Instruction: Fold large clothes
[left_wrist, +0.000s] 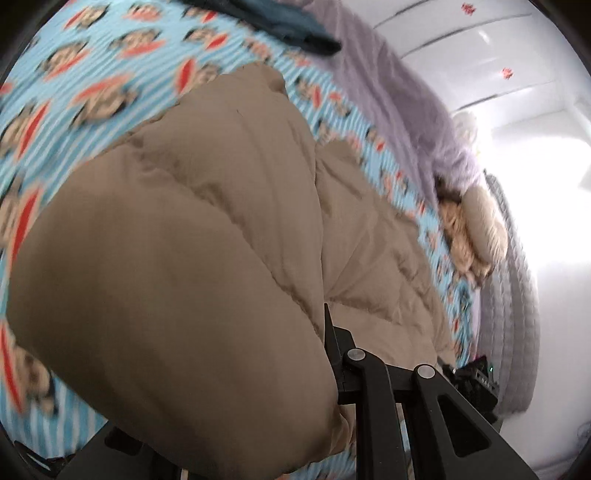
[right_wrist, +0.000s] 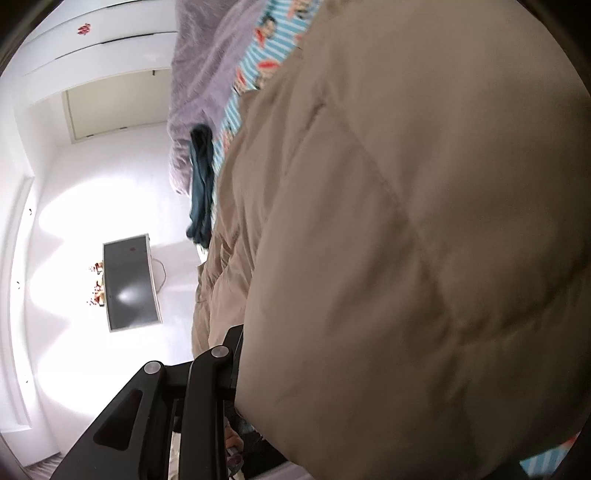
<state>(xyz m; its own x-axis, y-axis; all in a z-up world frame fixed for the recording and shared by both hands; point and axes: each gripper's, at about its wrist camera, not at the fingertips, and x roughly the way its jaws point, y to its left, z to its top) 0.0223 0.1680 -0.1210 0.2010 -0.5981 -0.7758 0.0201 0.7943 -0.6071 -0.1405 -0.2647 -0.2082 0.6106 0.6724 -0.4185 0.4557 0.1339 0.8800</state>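
Tan quilted fabric fills most of both views: a large padded coat (left_wrist: 192, 236) lies on a bed whose sheet (left_wrist: 110, 66) is striped pale blue and white with a cartoon monkey-face print. The coat serves as the landmark.

In the left wrist view, the sheet shows to the left of the coat and beyond it. A big fold of the coat bulges up over the left tongs (left_wrist: 328, 369), whose one visible black finger (left_wrist: 328, 332) presses against the cloth, so they are clenched on the coat. Beyond the coat lies a dark teal garment (left_wrist: 295, 26). To the coat's right runs a lilac fleece blanket (left_wrist: 388, 85), then a tan fur-trimmed hood (left_wrist: 476, 229), then a grey quilted cover (left_wrist: 517, 280) at the bed's edge.

In the right wrist view, a dark screen (right_wrist: 131, 282) hangs on a white wall well to the left of the coat. Nearer lie the lilac blanket and the teal garment, just beside the coat. The right tongs (right_wrist: 240, 354) are clenched on the coat too, which billows over them and fills the right side of the view.
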